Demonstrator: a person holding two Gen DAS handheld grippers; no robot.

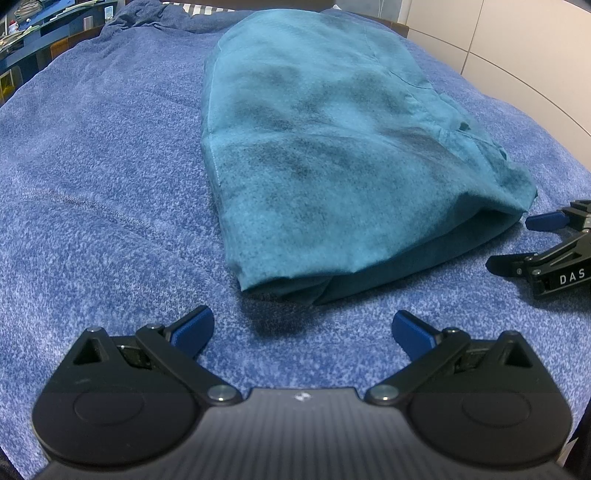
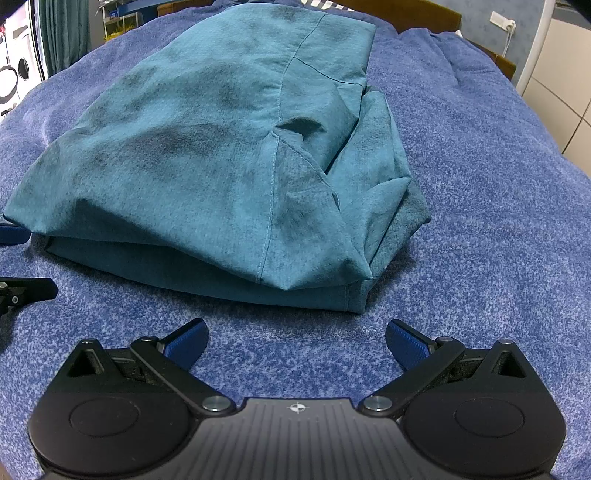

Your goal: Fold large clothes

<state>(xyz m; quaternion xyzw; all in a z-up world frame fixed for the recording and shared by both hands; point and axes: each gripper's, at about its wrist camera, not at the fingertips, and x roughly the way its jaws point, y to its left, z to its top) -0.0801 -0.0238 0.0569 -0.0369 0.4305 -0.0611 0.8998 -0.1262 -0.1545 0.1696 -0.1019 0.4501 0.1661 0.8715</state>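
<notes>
A teal garment (image 1: 325,147) lies folded into a long bundle on a blue blanket (image 1: 92,184); it also shows in the right wrist view (image 2: 207,166). My left gripper (image 1: 302,325) is open and empty, just short of the bundle's near folded edge. My right gripper (image 2: 297,334) is open and empty, just short of the bundle's near right corner. The right gripper also shows at the right edge of the left wrist view (image 1: 517,240), beside the bundle. The left gripper's fingers (image 2: 22,258) show at the left edge of the right wrist view.
The blue blanket (image 2: 480,221) covers the whole bed. A wooden bed frame (image 2: 424,14) and a white wall (image 1: 517,44) lie beyond. Shelves with clutter (image 1: 37,29) stand at the far left. A washing machine (image 2: 14,70) stands at the left.
</notes>
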